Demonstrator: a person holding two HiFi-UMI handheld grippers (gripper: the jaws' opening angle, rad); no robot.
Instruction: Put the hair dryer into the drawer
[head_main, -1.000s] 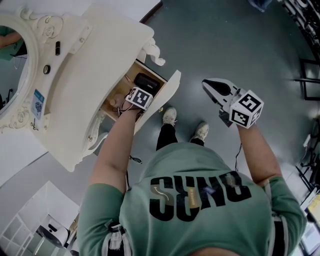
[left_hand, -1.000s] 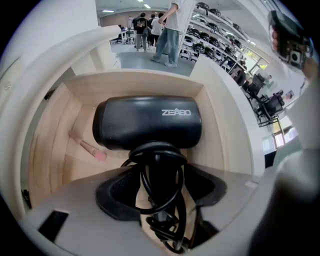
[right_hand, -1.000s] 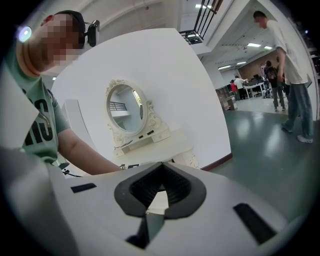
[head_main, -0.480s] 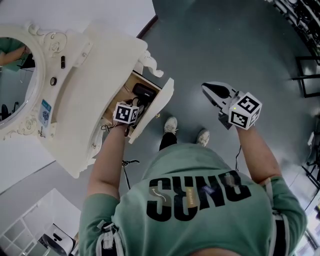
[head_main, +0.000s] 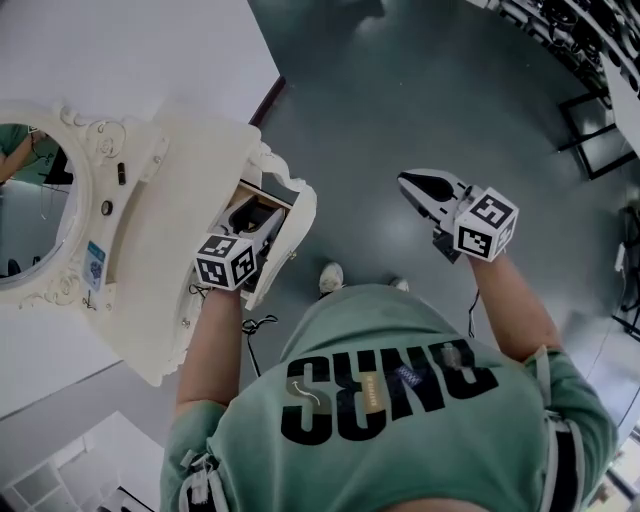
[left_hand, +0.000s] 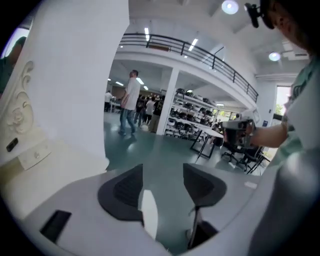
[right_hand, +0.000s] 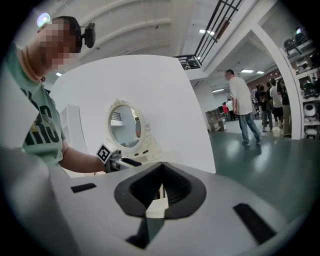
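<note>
The hair dryer (head_main: 247, 214) is lying inside the half-open drawer (head_main: 292, 222) of the white dresser (head_main: 150, 255) (only its dark shape is showing). The left claw (left_hand: 162, 172) is hovering spread and empty beside the drawer front. The right claw (right_hand: 161, 169) is staying pressed together, holding nothing, well apart on the right.

Left gripper (left_hand: 162, 192) open-jawed, empty.

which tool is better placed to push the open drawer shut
Left, probably. The left tool sits right beside the front of the drawer, jaws apart and empty. The right tool hangs out over the floor, well away, jaws together.
</note>
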